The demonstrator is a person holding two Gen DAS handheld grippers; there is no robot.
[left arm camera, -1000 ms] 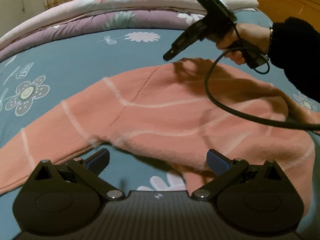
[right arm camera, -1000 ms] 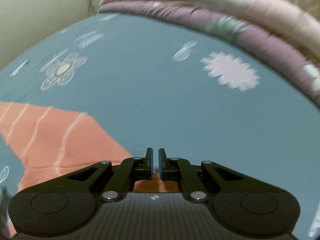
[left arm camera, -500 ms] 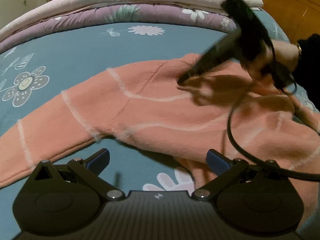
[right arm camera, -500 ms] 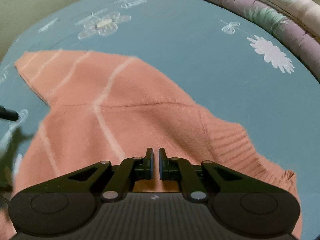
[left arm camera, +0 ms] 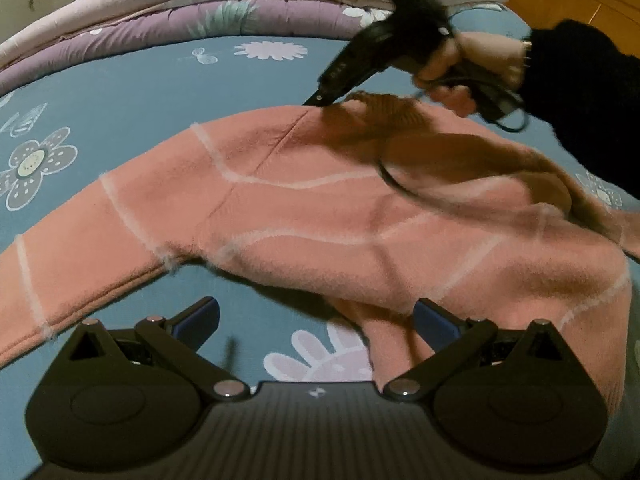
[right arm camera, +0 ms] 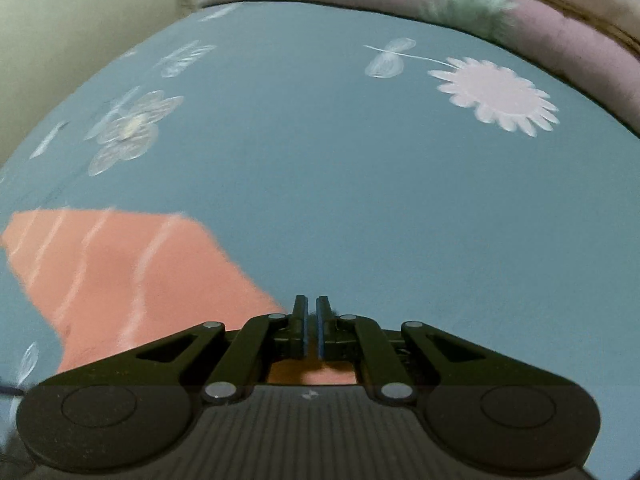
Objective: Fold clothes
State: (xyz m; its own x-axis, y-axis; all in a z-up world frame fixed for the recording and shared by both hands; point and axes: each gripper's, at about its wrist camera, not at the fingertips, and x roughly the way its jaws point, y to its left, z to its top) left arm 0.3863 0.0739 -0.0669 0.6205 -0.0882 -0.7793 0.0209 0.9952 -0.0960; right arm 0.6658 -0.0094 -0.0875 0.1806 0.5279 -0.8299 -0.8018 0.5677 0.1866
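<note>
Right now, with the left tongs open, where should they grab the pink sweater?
Best guess: the sweater's near bottom edge, approached from the camera side, low over the blue sheet. That edge faces the open left tongs, nearest them, with a shadow under it.

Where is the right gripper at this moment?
In the left wrist view, the right gripper is at the upper right, its tips at the far edge of the pink sweater near the collar, above the blue bedsheet.
</note>
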